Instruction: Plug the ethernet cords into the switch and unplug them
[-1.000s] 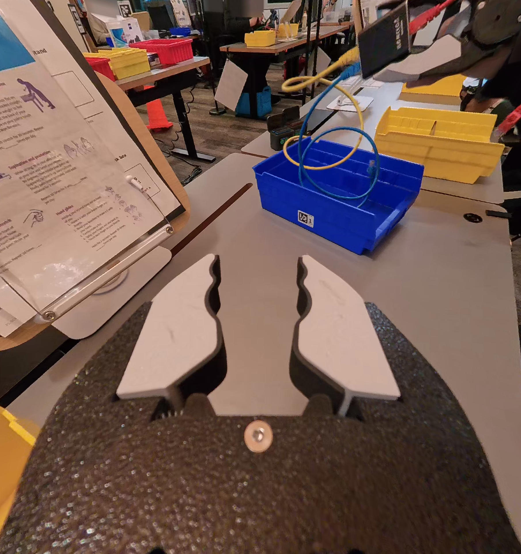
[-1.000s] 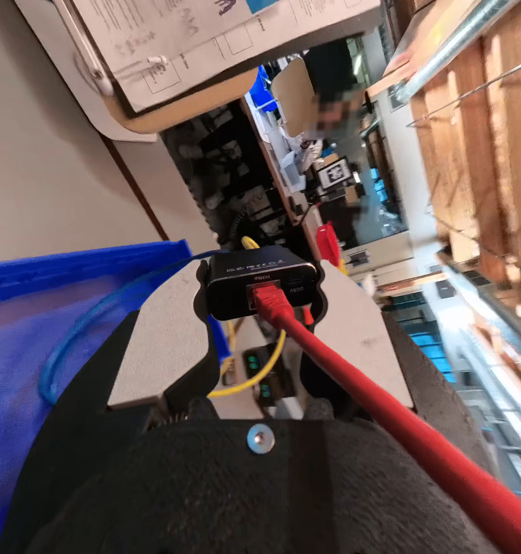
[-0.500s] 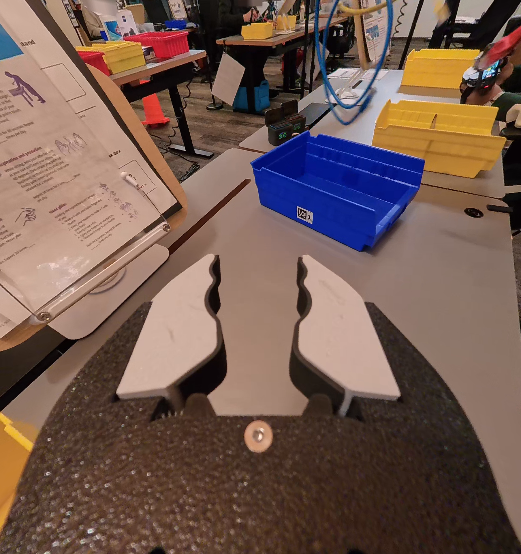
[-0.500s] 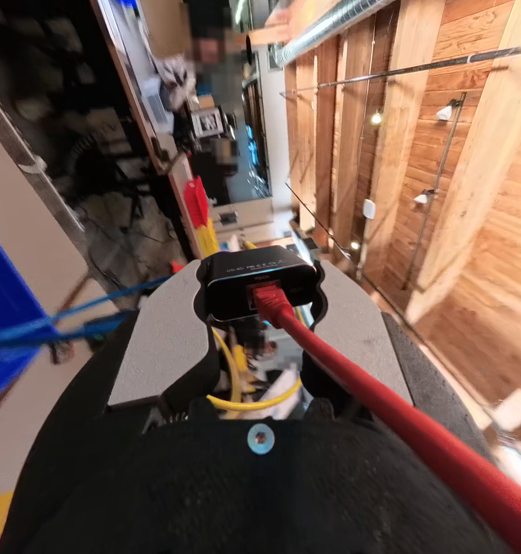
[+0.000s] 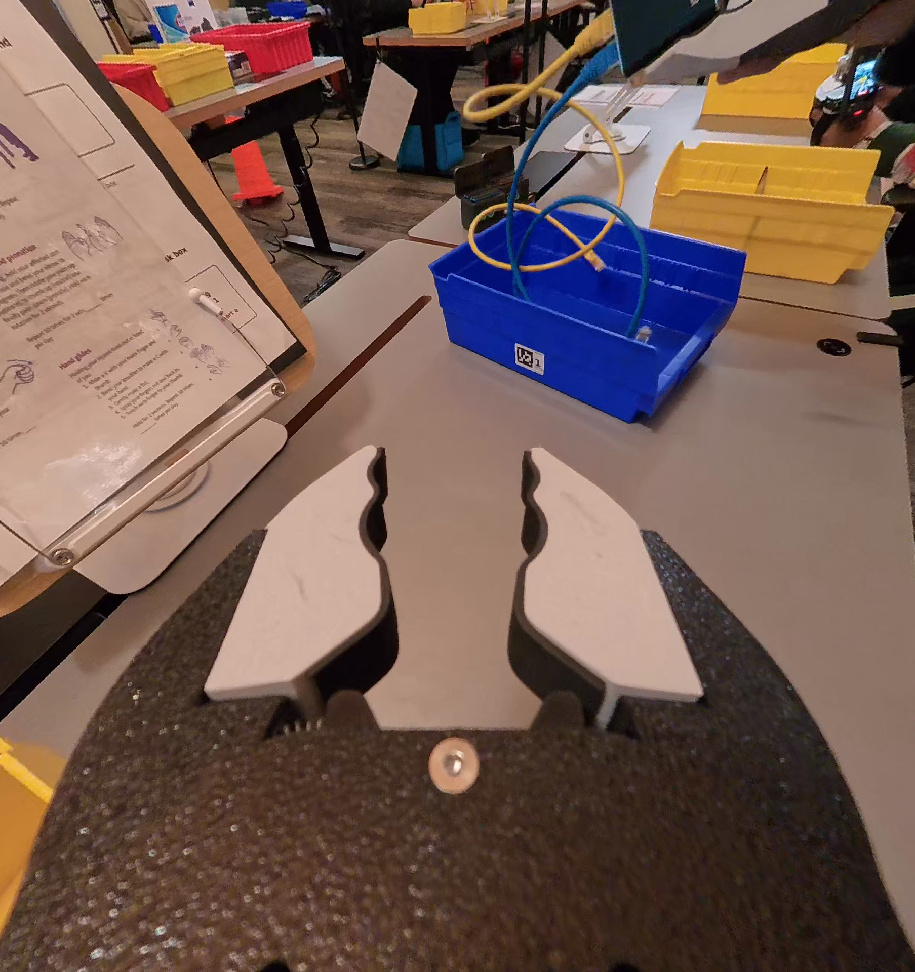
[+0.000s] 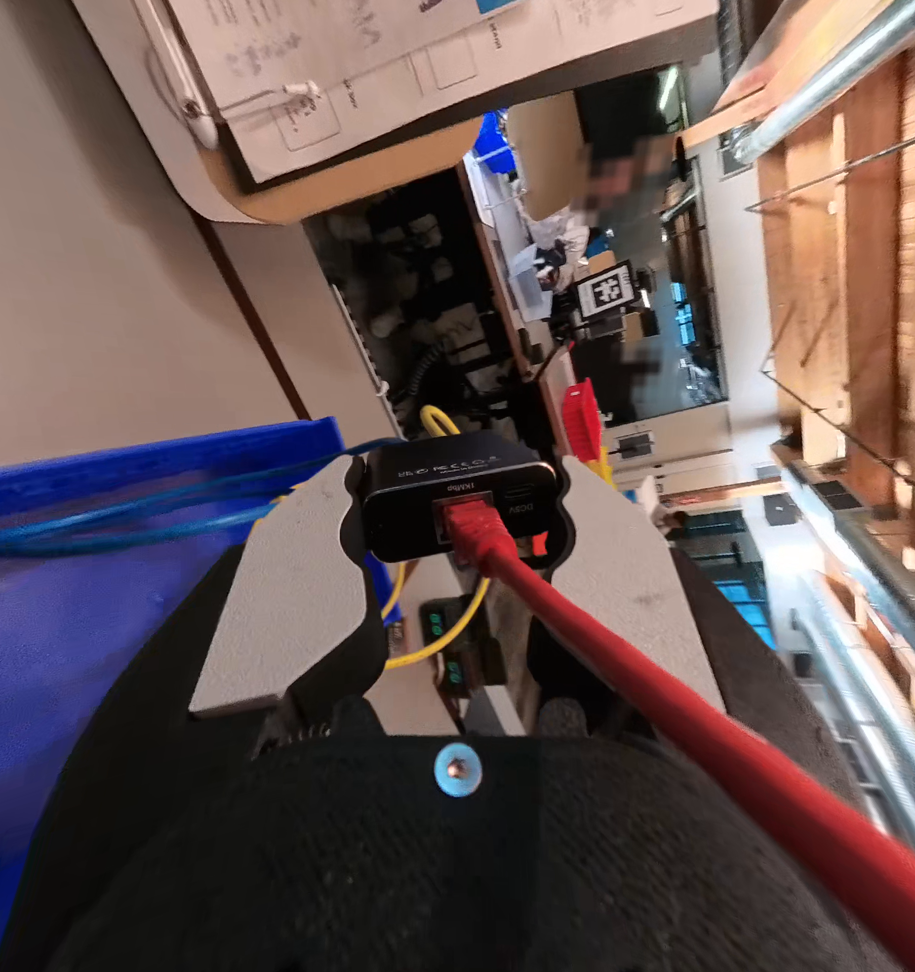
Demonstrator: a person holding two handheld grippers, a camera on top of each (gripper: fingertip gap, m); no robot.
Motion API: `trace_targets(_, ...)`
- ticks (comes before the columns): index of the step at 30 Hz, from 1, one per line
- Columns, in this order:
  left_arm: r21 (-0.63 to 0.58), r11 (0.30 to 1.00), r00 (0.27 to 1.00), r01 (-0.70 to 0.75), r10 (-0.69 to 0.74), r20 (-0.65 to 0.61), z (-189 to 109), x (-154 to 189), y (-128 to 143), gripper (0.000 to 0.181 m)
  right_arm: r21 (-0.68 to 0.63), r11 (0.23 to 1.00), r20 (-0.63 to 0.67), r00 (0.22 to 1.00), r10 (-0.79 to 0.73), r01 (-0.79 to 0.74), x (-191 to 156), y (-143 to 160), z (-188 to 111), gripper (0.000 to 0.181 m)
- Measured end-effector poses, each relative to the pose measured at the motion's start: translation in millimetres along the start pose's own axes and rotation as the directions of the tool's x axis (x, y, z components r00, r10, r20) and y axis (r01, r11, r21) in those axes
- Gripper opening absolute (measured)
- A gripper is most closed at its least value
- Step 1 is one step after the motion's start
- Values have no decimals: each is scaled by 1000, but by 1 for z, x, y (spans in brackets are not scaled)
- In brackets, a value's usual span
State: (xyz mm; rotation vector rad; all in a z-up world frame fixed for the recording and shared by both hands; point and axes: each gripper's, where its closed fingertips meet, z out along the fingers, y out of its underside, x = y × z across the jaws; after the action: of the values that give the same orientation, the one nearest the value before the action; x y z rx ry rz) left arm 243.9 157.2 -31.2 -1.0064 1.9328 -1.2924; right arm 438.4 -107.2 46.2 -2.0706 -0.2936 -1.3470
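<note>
Switch held aloft above the blue bin (image 5: 576,336)

The black switch (image 6: 458,505) (small white print on its casing) is clamped by the right hand-held gripper (image 6: 460,473), red cord (image 6: 576,594) plugged in; the left hand-held gripper (image 5: 452,463) is spread wide over the tabletop (image 5: 760,499), nothing held.

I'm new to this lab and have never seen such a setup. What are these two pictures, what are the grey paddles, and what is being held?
No robot arm here: a person holds a two-finger gripper in each hand, each with a camera looking along its fingers. The grey paddles are those fingers.

The left wrist view shows the left gripper open and empty above a grey table, with a blue bin and a document stand on it.

The right wrist view, tilted sideways, shows the right gripper clamping a small black ethernet switch. A red cord is plugged into it. A blue cord and a yellow cord hang from it into the bin.
</note>
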Motion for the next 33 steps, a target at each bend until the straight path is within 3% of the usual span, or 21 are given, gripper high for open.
trace_targets(4,-5,1000,1000,-5,5,2,1,0,1,48,-30,998,73,996,59,-57,-25,14,14,68)
trace_targets(8,-14,1000,1000,-10,10,2,1,0,2,48,-225,974,116,991,70,-42,-58,58,31,68)
trace_targets(12,-14,1000,1000,-12,12,1,0,0,2,48,-425,894,120,971,208,-139,-89,112,41,68)
trace_targets(16,-13,1000,1000,-15,15,3,0,-1,2,48,-554,787,17,941,337,-271,-95,140,39,68)
trace_targets(19,-16,1000,1000,-15,15,1,0,0,3,48,-548,818,-15,980,198,-173,-92,151,43,68)
trace_targets(23,-17,1000,1000,-26,26,4,0,1,2,48,-638,770,-44,998,-38,1,-95,177,47,68)
trace_targets(28,-28,999,1000,-31,31,-4,3,3,4,48,-764,638,-56,973,-222,101,-96,194,47,68)
trace_targets(31,-32,999,999,-36,35,-9,6,5,5,48,-797,604,-124,980,-158,-3,-96,197,46,68)
trace_targets(33,-38,999,999,-38,37,-15,7,6,6,48,-855,485,12,940,-340,186,-98,199,47,59)
